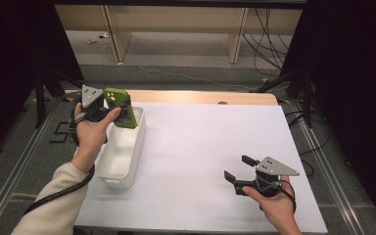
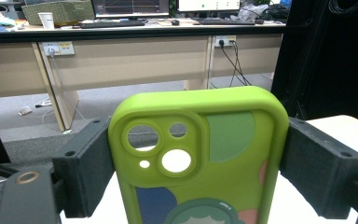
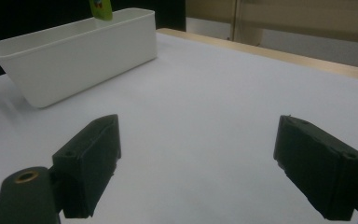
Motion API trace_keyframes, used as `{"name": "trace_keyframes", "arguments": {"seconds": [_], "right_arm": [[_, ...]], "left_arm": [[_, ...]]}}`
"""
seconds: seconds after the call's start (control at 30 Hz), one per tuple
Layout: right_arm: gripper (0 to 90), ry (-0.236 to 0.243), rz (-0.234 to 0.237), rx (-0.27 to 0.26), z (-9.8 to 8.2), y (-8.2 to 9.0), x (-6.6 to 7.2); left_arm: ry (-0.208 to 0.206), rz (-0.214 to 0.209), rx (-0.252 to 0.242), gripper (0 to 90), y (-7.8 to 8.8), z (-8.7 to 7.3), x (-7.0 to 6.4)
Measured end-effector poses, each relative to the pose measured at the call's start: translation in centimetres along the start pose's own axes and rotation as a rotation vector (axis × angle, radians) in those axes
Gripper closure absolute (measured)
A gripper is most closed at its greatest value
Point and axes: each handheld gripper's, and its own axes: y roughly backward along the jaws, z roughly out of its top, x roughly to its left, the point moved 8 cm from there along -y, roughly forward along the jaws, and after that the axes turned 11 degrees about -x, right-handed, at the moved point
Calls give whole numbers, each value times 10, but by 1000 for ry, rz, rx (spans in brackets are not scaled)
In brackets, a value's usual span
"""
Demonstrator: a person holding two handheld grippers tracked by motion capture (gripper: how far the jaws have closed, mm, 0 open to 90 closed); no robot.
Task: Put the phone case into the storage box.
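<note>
A person stands at a desk point(image 1: 200, 161) covered by a white surface and holds a hand-held gripper in each hand.

The left hand-held gripper point(image 1: 108, 105) is raised at the far left of the desk, above the far end of a long white plastic bin point(image 1: 120, 161). Its two black jaws are clamped on the long edges of a lime-green phone case point(image 1: 120, 108), one jaw on each side. In the left gripper view the phone case point(image 2: 200, 158) stands upright between the jaws with its back to the camera: a raised camera block with round cut-outs sits at its upper left, and coloured shapes and a cartoon figure in green are printed lower down. In the high view the lower end of the case hangs over the bin's far end, near its right wall; whether it touches the bin cannot be told.

The right hand-held gripper point(image 1: 237, 167) is held low at the near right of the desk, well apart from the bin. Its jaws stand wide apart with nothing between them. In the right gripper view they point across the bare white surface toward the bin point(image 3: 79, 56), and the bottom tip of the green case point(image 3: 100, 9) shows above the bin's far rim.
</note>
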Motion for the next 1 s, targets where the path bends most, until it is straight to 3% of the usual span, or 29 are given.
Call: {"name": "trace_keyframes", "arguments": {"seconds": [1.0], "right_arm": [[159,-2,3,-3,0,0,0]], "left_arm": [[0,-5,8,156,-9,-4,-1]]}}
